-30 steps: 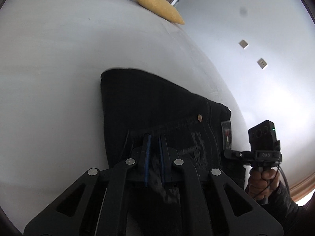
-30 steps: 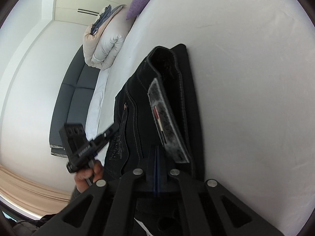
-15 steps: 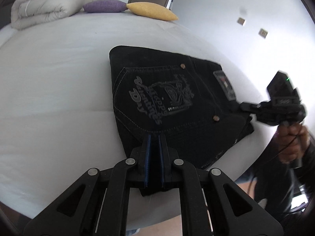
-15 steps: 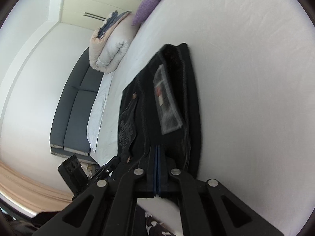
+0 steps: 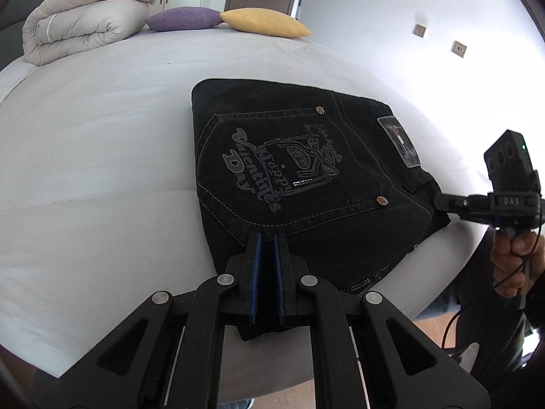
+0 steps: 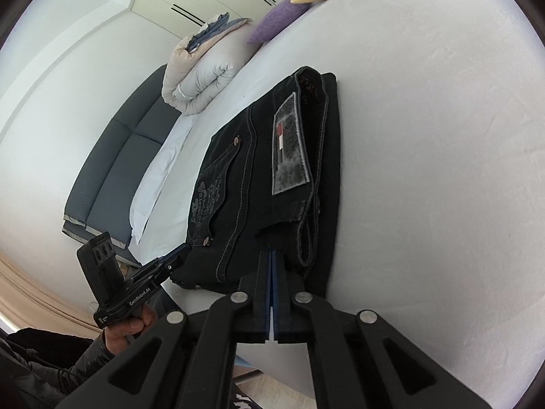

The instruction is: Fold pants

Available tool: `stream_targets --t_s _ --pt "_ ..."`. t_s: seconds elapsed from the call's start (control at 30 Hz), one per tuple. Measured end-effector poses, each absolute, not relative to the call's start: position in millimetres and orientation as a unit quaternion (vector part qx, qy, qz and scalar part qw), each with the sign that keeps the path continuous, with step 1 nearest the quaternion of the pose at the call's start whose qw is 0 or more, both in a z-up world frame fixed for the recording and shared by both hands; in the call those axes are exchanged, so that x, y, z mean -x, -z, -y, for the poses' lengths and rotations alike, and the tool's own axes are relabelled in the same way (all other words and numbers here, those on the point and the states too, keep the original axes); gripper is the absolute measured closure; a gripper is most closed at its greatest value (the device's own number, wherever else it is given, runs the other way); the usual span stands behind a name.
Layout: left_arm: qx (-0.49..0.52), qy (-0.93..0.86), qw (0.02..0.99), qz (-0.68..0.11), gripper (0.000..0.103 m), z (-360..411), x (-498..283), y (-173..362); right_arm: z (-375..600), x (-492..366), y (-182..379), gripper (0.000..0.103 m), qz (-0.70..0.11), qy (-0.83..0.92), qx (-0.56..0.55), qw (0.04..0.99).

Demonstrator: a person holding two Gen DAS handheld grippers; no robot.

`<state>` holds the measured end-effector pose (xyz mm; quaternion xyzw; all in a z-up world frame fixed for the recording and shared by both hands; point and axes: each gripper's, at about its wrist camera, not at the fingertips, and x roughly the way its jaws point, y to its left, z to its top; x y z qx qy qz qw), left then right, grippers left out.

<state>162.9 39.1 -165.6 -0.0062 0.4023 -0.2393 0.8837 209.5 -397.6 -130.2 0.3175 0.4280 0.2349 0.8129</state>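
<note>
Black folded pants [image 5: 306, 177] lie on the white bed [image 5: 102, 136], back pocket with grey print facing up. My left gripper [image 5: 267, 238] sits at their near edge, shut on a dark fold of the fabric that fills the narrow gap between its pads. In the right wrist view the pants [image 6: 255, 187] show their waistband and grey label. My right gripper [image 6: 272, 254] is shut with nothing in it; white sheet shows through the slit, and its tips touch the waistband end. The right gripper [image 5: 439, 201] meets the pants' right corner, and the left gripper [image 6: 184, 248] the opposite edge.
A rolled beige duvet [image 5: 81, 27], a purple pillow [image 5: 184, 18] and a yellow pillow [image 5: 265, 24] lie at the bed's far end. A dark sofa [image 6: 119, 170] stands beyond the bed. A person's hand [image 5: 514, 259] holds the right gripper past the bed edge, over wooden floor [image 5: 429, 327].
Both grippers have drawn back toward the bed's edge. The left went from hovering close over the pocket to the pants' near edge, and the whole folded bundle now shows, lying flat.
</note>
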Motion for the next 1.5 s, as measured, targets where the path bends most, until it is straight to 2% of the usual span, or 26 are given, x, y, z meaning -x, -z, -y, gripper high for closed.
stream_targets --t_s 0.13,0.17,0.2,0.27,0.37,0.5,0.6,0.63,0.67,0.7,0.73,0.9,0.97,1.07,1.1,1.23,1.3,1.5 --pt "0.03 0.233 0.889 -0.394 0.095 -54.6 -152.7 148.7 409.2 -198.5 123.9 0.099 -0.431 -0.24 -0.315 0.811" --pt "0.037 0.223 0.894 -0.387 0.095 -61.8 -150.7 141.1 414.5 -195.5 119.5 0.085 -0.427 -0.238 -0.317 0.813" --pt "0.046 0.219 0.897 -0.382 0.095 -68.2 -149.7 135.8 418.6 -193.5 115.3 0.059 -0.422 -0.232 -0.315 0.818" --pt "0.072 0.216 0.898 -0.376 0.095 -83.3 -155.8 126.8 430.7 -193.9 106.2 0.044 -0.404 -0.215 -0.322 0.829" --pt "0.095 0.209 0.894 -0.386 0.095 -95.4 -174.4 124.8 446.8 -208.8 101.9 0.044 -0.393 -0.206 -0.348 0.826" --pt "0.139 0.231 0.86 -0.434 0.094 -93.9 -214.8 140.5 449.0 -247.9 106.9 0.044 -0.425 -0.198 -0.35 0.811" --pt "0.145 0.237 0.842 -0.463 0.086 -83.5 -240.1 155.0 445.2 -276.0 115.8 0.044 -0.46 -0.186 -0.35 0.795" --pt "0.152 0.235 0.837 -0.469 0.073 -82.4 -245.7 158.2 444.4 -286.4 120.6 0.044 -0.476 -0.174 -0.347 0.789" --pt "0.165 0.238 0.831 -0.475 0.045 -81.9 -250.4 161.5 443.4 -292.4 123.4 0.045 -0.483 -0.171 -0.348 0.786" --pt "0.183 0.245 0.822 -0.48 0.03 -81.5 -255.5 164.8 442.2 -296.1 124.9 0.045 -0.485 -0.172 -0.351 0.783" --pt "0.193 0.247 0.819 -0.481 0.022 -81.4 -257.7 166.0 440.5 -301.3 125.9 0.045 -0.486 -0.178 -0.357 0.778" --pt "0.183 0.272 0.802 -0.5 0.023 -66.0 -272.8 171.5 427.7 -322.7 134.6 0.045 -0.498 -0.199 -0.369 0.759" --pt "0.173 0.274 0.795 -0.512 0.049 -59.4 -280.6 173.6 422.1 -332.3 136.3 0.046 -0.499 -0.205 -0.372 0.755" --pt "0.163 0.27 0.791 -0.524 0.063 -55.0 -289.2 175.9 413.6 -339.6 139.9 0.064 -0.508 -0.207 -0.369 0.75" --pt "0.154 0.269 0.791 -0.528 0.065 -52.2 -290.9 175.4 412.1 -340.5 140.2 0.069 -0.51 -0.206 -0.366 0.751" --pt "0.147 0.265 0.794 -0.526 0.083 -46.6 -292.3 164.7 404.9 -338.1 132.3 0.08 -0.5 -0.205 -0.338 0.771" --pt "0.154 0.267 0.801 -0.514 0.086 -47.0 -291.4 152.1 402.2 -335.0 122.5 0.083 -0.491 -0.207 -0.327 0.78" --pt "0.148 0.288 0.825 -0.464 0.086 -44.3 -300.6 107.1 411.0 -345.2 84.8 0.084 -0.455 -0.23 -0.317 0.8"
